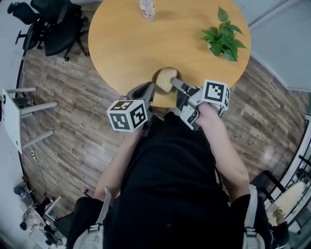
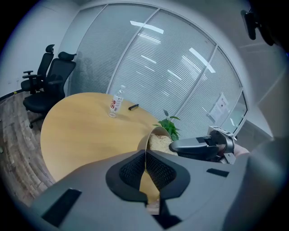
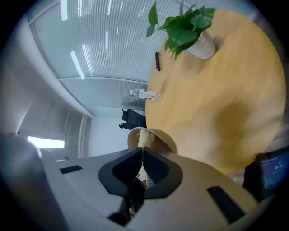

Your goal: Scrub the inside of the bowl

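Slippage risk: left gripper [image 2: 145,169] pinches the bowl [image 2: 143,142] by its rim, right gripper [image 3: 142,169] clamps the sponge [image 3: 143,136] (hard strokes could wrench the bowl free).

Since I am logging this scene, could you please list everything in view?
table: one, light wood, centre
bowl: one, tan, tilted at table's near edge
scrubber: one, beige, inside the bowl
potted plant: one, green, table's far right
bottle: one, clear, table's far edge
pen-like object: one, dark, near the bottle
office chairs: two, black, floor left of table
left gripper: one, grey, shut on bowl rim
right gripper: one, grey, shut on scrubber
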The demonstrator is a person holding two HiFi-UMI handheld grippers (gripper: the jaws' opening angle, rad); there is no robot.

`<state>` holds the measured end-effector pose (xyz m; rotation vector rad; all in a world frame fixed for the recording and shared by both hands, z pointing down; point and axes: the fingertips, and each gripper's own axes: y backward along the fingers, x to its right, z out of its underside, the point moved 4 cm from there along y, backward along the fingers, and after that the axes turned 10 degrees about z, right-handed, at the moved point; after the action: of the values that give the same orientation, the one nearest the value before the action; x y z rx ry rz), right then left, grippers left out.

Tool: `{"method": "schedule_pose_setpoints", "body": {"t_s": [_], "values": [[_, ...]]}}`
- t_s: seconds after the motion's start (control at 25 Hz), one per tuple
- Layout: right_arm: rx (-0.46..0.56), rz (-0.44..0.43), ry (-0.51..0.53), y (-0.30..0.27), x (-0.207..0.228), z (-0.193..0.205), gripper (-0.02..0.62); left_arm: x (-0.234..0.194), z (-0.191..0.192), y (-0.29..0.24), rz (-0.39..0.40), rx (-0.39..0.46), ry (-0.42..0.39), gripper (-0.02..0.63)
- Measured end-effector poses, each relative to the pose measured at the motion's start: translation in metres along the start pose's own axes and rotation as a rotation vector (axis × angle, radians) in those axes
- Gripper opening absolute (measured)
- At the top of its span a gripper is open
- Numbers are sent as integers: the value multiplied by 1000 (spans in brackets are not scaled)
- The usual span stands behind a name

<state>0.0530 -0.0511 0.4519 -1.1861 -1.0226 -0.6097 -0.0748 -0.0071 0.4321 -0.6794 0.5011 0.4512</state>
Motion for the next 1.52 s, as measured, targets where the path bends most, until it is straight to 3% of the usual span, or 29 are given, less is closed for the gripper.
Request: {"method": "schedule_pose_setpoints", "body": {"t_s": [0.2,0.52,0.64,0.8,0.88,1.16,1.24,1.36,1.52], "values": [[11,30,-101,2,5,8,25,-8,-2,2,-16,4,6,17],[40,50,263,6,-22,2,25,-5,-2,-1,7,-24,-2,17],[5,134,543,5,-26,4,25,-5,-2,-2,2,-43,-18,17],[-70,312,1065,3,-21,2,25,-1,2,-6,7,-75,-47,17],[-111,349,1279,1,-22,4,25,3,5,-9,12,-88,-50,17],[-231,357,1856,-6,-24,32,25,9,10,-7,24,-104,-34,17],[-285,320,2015,-6,-19,46,25,8,10,-5,21,-96,-27,18],[-351,250,2168,-4,-12,62,25,3,14,-3,10,-96,-6,17],[-264,257,2374,0,-18,59,25,3,19,-2,5,-117,-3,17]]}}
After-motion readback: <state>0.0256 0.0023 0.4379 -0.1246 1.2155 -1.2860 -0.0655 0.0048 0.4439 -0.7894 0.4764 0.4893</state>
